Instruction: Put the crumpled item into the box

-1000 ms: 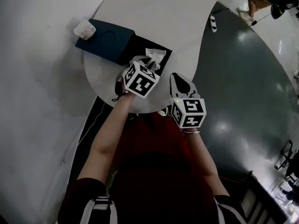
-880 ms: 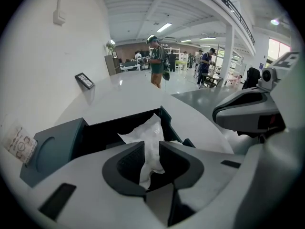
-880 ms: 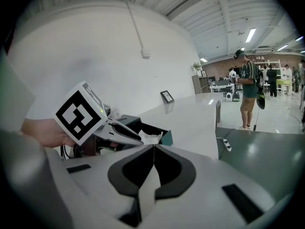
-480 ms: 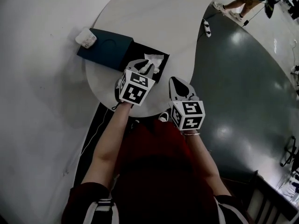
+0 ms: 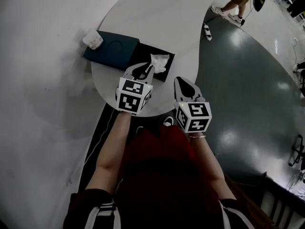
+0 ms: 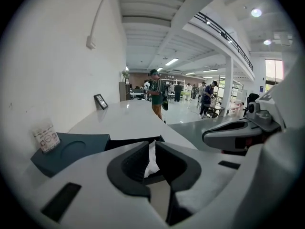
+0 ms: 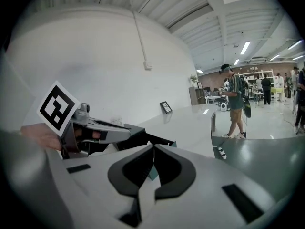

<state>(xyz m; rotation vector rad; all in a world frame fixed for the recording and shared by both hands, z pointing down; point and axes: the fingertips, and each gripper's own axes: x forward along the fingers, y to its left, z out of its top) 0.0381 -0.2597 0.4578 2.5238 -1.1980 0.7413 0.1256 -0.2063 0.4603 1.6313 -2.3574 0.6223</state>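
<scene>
Both claws are together: my left claw clamps the crumpled tissue above the open black box at frame centre, ready to release; my right claw is shut, empty.

A white crumpled item, a puffy wad of tissue-like paper, stands inside an open black box on the white surface, its near edge pinched by the left claw.
</scene>
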